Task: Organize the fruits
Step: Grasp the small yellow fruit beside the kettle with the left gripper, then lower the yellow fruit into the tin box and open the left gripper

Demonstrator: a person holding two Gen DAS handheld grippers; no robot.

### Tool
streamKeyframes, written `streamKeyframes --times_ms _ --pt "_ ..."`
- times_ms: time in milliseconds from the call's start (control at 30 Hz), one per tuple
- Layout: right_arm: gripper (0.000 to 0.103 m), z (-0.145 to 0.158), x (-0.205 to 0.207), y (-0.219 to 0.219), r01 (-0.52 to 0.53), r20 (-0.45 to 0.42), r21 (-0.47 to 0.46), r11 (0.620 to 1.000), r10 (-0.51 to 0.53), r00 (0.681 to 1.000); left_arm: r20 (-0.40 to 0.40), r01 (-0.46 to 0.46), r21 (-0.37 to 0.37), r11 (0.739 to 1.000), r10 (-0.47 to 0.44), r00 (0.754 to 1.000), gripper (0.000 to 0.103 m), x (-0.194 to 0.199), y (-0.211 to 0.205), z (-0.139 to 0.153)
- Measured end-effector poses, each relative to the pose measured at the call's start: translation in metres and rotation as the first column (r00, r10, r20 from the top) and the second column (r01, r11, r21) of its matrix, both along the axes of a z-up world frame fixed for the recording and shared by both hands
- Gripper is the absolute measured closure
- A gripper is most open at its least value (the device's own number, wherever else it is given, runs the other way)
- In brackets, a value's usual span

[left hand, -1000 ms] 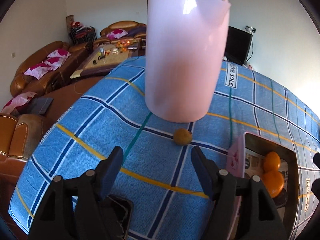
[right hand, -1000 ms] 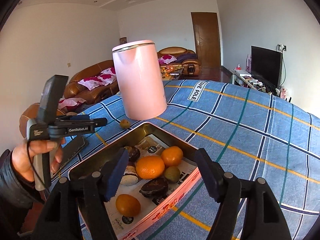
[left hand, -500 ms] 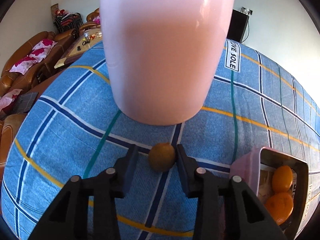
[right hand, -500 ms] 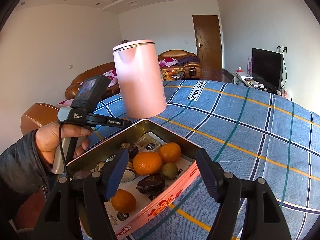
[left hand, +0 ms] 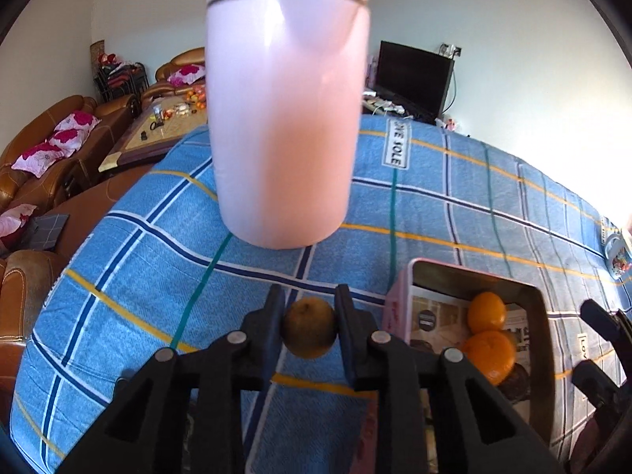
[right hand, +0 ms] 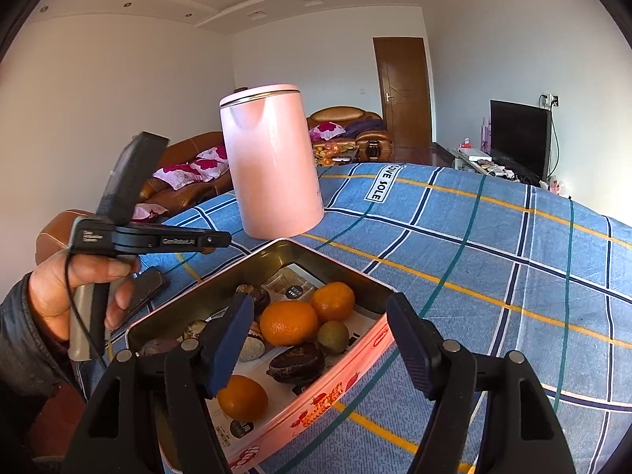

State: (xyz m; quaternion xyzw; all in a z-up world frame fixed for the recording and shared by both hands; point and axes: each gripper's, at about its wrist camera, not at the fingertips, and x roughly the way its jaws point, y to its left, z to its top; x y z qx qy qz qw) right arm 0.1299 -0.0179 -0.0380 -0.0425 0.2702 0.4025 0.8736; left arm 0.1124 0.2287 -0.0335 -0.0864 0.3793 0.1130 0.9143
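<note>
Gripping small fruit (left hand: 309,331) (left claw (left hand: 309,318))

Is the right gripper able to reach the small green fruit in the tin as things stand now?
Probably yes. The right gripper is open, empty and pointed down into the uncovered tin. The green fruit lies just beyond its fingertips; the oranges beside it may crowd the left finger.

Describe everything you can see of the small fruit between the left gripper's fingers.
The small fruit is round and dull orange-brown with a darker, mottled top, its skin matte and slightly rough. It sits clamped between the two black fingers of the left gripper, which touch it on both sides. Behind it lies the blue checked cloth; whether it rests on the cloth or hangs above it cannot be told.
</note>
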Motion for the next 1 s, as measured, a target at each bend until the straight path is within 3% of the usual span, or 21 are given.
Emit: streamKeyframes --times_ms 133,300,567,833,867,933,1000 --pt "0.032 0.001 -0.006 -0.004 0.012 0.013 0.012 1.0 -0.013 1.0 0.071 0.086 -0.01 0.996 -0.085 0.994 0.076 -0.031 -0.031 0.015" --pt "0.032 -0.004 -0.012 -0.011 0.044 0.003 0.013 0.999 -0.044 0.999 0.099 0.158 0.025 0.987 -0.16 0.982 0.076 -0.048 -0.064 0.015" --pt "0.032 -0.006 -0.023 -0.026 0.107 0.02 0.027 0.994 -0.108 0.994 0.117 0.16 0.089 0.983 -0.17 0.978 0.076 -0.06 -0.108 -0.002" --pt "0.031 -0.002 -0.037 -0.041 0.165 0.037 0.044 0.985 -0.167 0.985 0.138 0.155 0.134 0.979 -0.173 0.975 0.075 -0.068 -0.121 -0.009" --pt "0.031 -0.001 -0.039 -0.042 0.17 0.039 0.046 0.984 -0.172 0.984 0.143 0.155 0.135 0.979 -0.174 0.974 0.073 -0.069 -0.122 -0.009" --pt "0.029 0.0 -0.042 -0.046 0.18 0.044 0.052 0.982 -0.182 0.982 0.154 0.15 0.135 0.979 -0.17 0.973 0.056 -0.073 -0.124 -0.009" --pt "0.029 0.002 -0.044 -0.047 0.189 0.049 0.055 0.981 -0.191 0.98 0.173 0.141 0.144 0.979 -0.166 0.971 0.048 -0.078 -0.126 -0.008"
